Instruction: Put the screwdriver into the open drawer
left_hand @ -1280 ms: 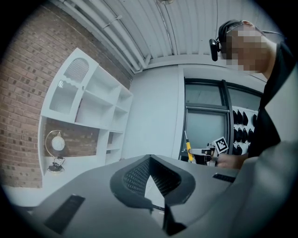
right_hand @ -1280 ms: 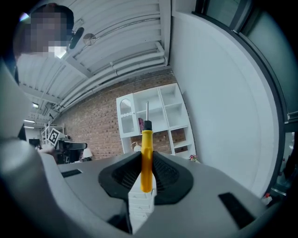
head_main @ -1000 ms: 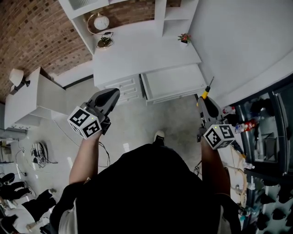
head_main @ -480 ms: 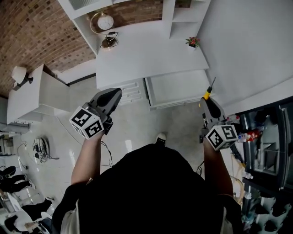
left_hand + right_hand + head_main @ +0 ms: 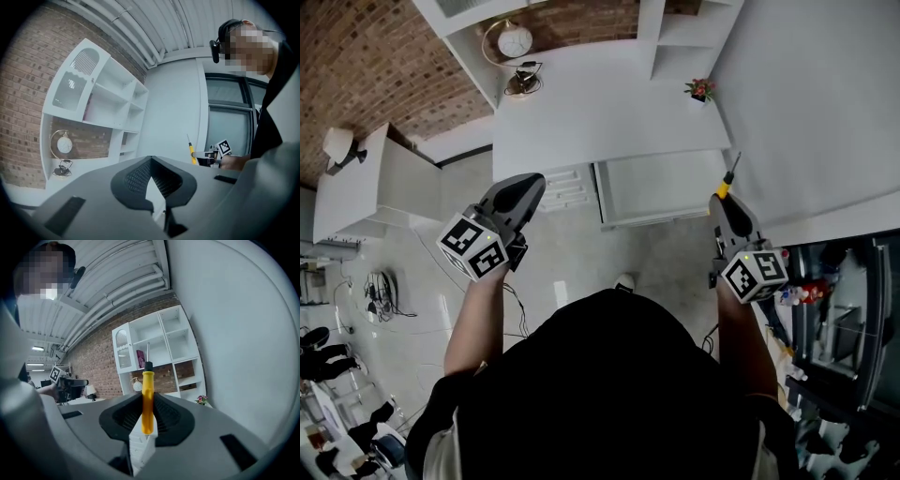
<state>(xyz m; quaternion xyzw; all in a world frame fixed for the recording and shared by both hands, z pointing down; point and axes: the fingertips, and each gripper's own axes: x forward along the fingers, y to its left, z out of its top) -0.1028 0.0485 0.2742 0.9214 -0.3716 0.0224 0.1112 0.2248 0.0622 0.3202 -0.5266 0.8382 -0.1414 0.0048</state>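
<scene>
The screwdriver (image 5: 724,186) has a yellow handle and a thin metal shaft and stands upright in my right gripper (image 5: 718,201), which is shut on the handle (image 5: 147,401). It hovers beside the right front corner of the open white drawer (image 5: 661,187), which is pulled out from under the white desk (image 5: 600,103). My left gripper (image 5: 523,190) is held over the floor in front of the closed drawer stack (image 5: 567,186). Its jaws meet at the tip (image 5: 151,159) with nothing between them. The left gripper view also shows the screwdriver (image 5: 191,153).
A clock (image 5: 514,40) and a small flower pot (image 5: 701,91) stand on the desk under white shelves (image 5: 157,341). A white side cabinet (image 5: 366,192) stands left, a black glass cabinet (image 5: 844,309) right, beside a white wall (image 5: 806,103). Cables (image 5: 380,305) lie on the floor.
The desk and open drawer have drawn a little closer in the head view. Both grippers keep their pose, the right one still holding the screwdriver by the drawer's right corner.
</scene>
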